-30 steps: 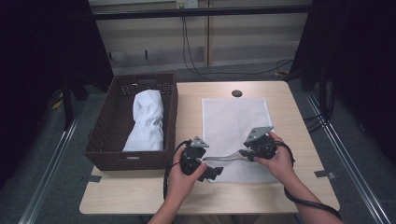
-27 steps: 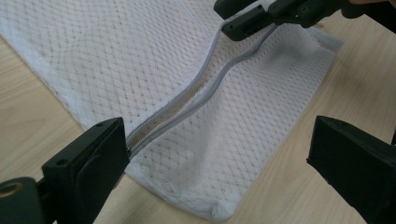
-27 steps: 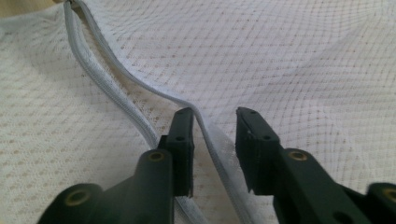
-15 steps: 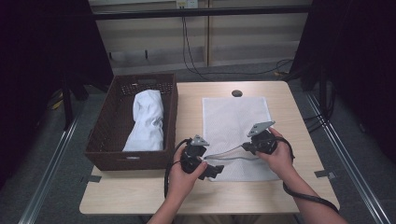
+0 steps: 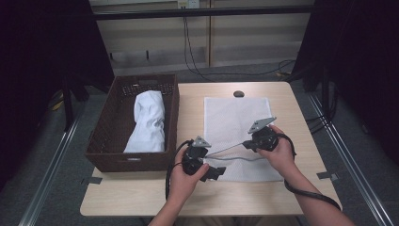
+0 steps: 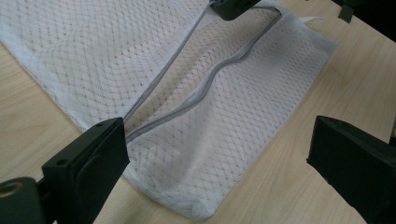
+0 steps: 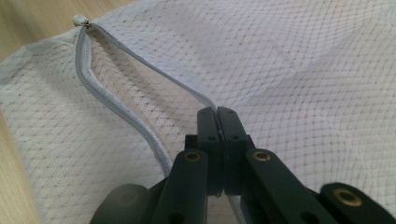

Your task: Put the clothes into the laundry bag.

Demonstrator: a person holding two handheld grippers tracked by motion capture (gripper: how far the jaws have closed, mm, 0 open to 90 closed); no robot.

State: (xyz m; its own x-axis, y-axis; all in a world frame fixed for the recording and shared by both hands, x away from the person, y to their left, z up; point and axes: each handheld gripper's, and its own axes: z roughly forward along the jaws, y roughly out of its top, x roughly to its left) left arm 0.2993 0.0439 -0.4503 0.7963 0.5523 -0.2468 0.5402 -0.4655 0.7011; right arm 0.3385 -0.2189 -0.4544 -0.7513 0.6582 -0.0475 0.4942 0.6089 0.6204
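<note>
Mesh first: we are working on the flat white mesh laundry bag [image 5: 237, 134] lying on the light wooden table [image 5: 141, 197], right of the dark woven basket [image 5: 106, 141] holding a white rolled cloth [image 5: 149, 122]. Our right gripper [image 7: 217, 114], jaws having just closed, is pinching the upper edge of the bag's grey zipper opening [image 7: 112, 109]. Our left gripper [image 6: 219, 158] is hovering with jaws wide over the bag's near corner.

A basket [image 5: 113, 136] stands along the table's [image 5: 188, 197] left edge, with a rolled cloth [image 5: 149, 122] lying in it. A mesh bag [image 5: 235, 117] lies flat right of the basket, reaching from mid-table toward the near edge. A small disc [image 5: 238, 93] sits by the far edge, behind the bag.
</note>
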